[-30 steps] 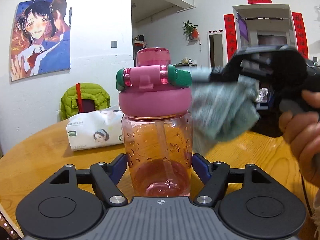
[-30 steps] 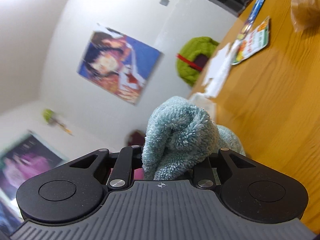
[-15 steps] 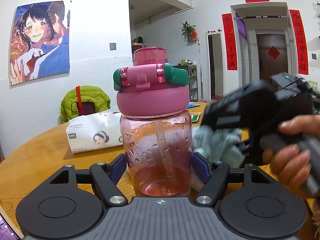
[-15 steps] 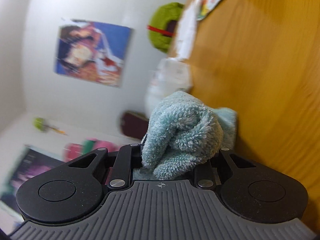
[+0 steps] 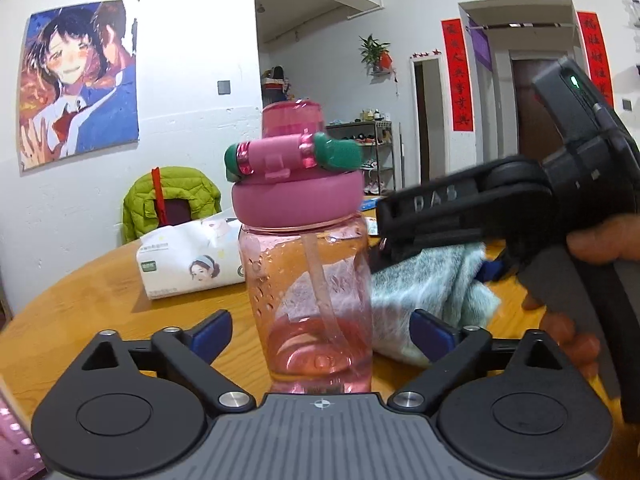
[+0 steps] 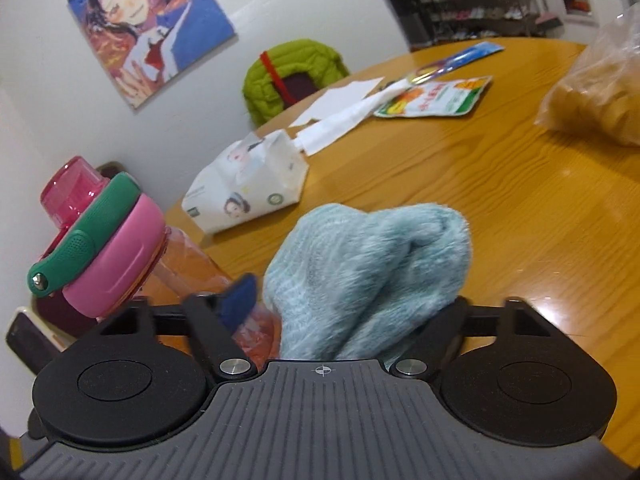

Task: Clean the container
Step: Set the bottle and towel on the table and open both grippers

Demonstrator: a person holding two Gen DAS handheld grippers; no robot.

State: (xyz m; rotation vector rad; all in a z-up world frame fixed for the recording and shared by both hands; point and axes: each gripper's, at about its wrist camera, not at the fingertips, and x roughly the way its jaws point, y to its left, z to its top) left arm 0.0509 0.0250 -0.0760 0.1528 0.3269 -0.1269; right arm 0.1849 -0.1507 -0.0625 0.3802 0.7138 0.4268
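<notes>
Pink bottle (image 5: 306, 276) stands upright on the table (image 5: 100, 292) near its front edge, between my left gripper's (image 5: 320, 330) spread fingers, neither touching it; droplets dot its wall. Right wrist view: my right gripper (image 6: 352, 304) is clamped on a blue cloth (image 6: 368, 268), pressed beside the bottle's lower wall. Wiping looks midway, I judge; cap and far side remain.
</notes>
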